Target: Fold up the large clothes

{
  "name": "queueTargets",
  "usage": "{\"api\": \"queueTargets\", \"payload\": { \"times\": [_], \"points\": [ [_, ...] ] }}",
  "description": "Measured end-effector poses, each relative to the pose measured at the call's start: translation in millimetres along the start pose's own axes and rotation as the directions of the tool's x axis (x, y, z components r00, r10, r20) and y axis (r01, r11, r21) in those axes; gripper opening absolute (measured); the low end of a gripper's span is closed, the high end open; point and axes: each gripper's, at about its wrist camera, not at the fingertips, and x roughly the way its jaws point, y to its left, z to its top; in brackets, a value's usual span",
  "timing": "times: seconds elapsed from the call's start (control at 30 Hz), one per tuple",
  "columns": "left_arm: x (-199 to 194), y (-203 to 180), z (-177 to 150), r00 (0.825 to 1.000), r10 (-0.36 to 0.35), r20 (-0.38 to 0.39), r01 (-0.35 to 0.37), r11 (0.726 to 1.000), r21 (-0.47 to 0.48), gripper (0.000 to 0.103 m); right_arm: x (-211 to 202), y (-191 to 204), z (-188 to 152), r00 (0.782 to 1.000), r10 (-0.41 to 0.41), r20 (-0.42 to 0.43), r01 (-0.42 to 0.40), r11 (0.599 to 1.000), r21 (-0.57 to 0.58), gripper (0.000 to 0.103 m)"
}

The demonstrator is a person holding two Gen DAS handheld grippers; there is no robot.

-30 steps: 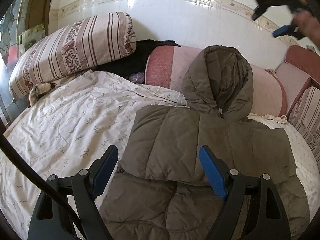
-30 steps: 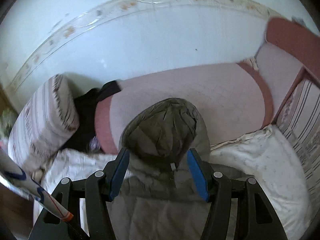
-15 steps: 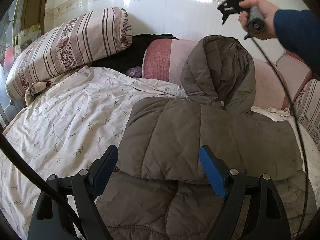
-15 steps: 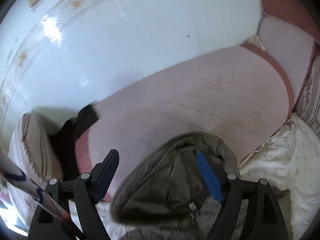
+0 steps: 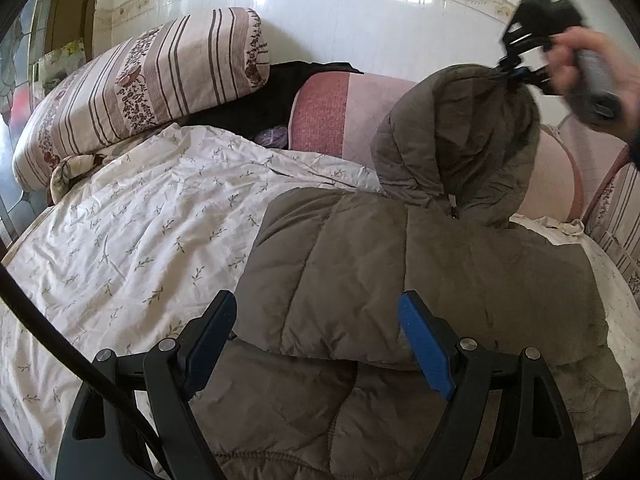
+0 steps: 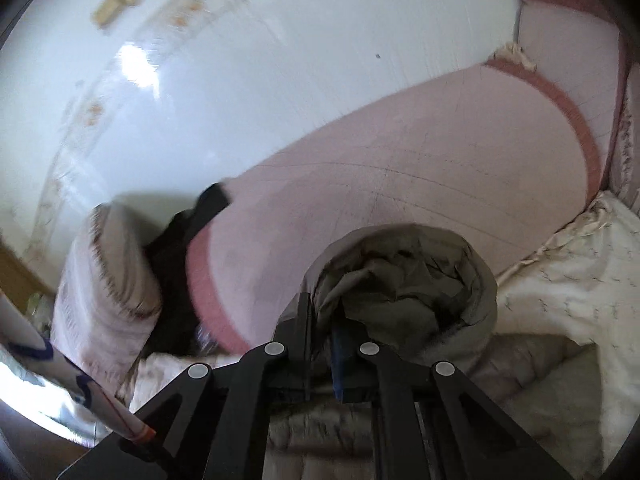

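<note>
An olive-brown quilted jacket (image 5: 420, 280) lies on the bed with its sleeves folded across the body. Its hood (image 5: 460, 136) stands up against a pink cushion (image 5: 360, 108). My left gripper (image 5: 316, 340) is open and empty, hovering over the jacket's lower part. My right gripper (image 6: 322, 328) is shut on the top edge of the hood (image 6: 404, 280); in the left wrist view it (image 5: 516, 74) pinches the hood's peak at the upper right.
A white floral quilt (image 5: 140, 232) covers the bed. A striped pillow (image 5: 140, 84) and dark clothing (image 5: 276, 96) lie at the back left. A white tiled wall (image 5: 360, 20) rises behind. A striped cushion (image 5: 616, 208) edges the right side.
My right gripper has come down onto the hood and closed on its top edge. My left gripper has stayed open over the jacket.
</note>
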Motion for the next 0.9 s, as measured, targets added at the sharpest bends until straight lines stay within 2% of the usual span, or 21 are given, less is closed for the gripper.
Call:
{"api": "queueTargets", "payload": {
  "times": [0.2, 0.27, 0.4, 0.57, 0.67, 0.73, 0.83, 0.9],
  "points": [
    [-6.5, 9.3, 4.8, 1.0, -0.01, 0.01, 0.01, 0.999, -0.039, 0.082, -87.2, 8.2, -53.7, 0.996, 0.084, 0.021, -0.082, 0.993, -0.086, 0.008],
    [-8.3, 13.1, 6.8, 1.0, -0.013, 0.013, 0.014, 0.998, -0.053, 0.082, -112.4, 4.3, -82.4, 0.995, 0.095, 0.02, -0.093, 0.991, -0.1, 0.008],
    [-11.9, 21.6, 10.8, 1.0, -0.011, 0.026, 0.013, 0.996, -0.083, 0.082, -137.8, -15.8, -146.9, 0.992, 0.129, -0.008, -0.129, 0.987, -0.092, 0.008],
    [-12.2, 24.8, 13.2, 0.999, -0.008, 0.035, 0.011, 0.995, -0.102, 0.082, -121.7, -54.7, -231.5, 0.996, 0.062, -0.059, -0.066, 0.995, -0.073, 0.007],
    [-7.8, 20.0, 12.6, 1.0, -0.011, 0.029, 0.013, 0.995, -0.095, 0.082, -76.5, -82.9, -268.9, 0.989, -0.01, -0.145, 0.002, 0.998, -0.057, 0.007],
    [-4.5, 14.1, 10.7, 1.0, -0.009, 0.019, 0.011, 0.997, -0.079, 0.082, -38.0, -101.6, -284.8, 0.975, -0.052, -0.214, 0.04, 0.998, -0.057, 0.007],
    [-2.9, 5.0, 8.2, 1.0, -0.004, 0.021, 0.005, 0.999, -0.041, 0.082, -15.9, -116.2, -289.5, 0.977, -0.031, -0.211, 0.025, 0.999, -0.033, 0.007],
    [-0.6, -0.4, 6.1, 1.0, 0.003, 0.022, -0.003, 1.0, -0.014, 0.082, -15.7, -118.6, -286.7, 0.979, -0.015, -0.205, 0.011, 1.0, -0.022, 0.007]
  ]
}}
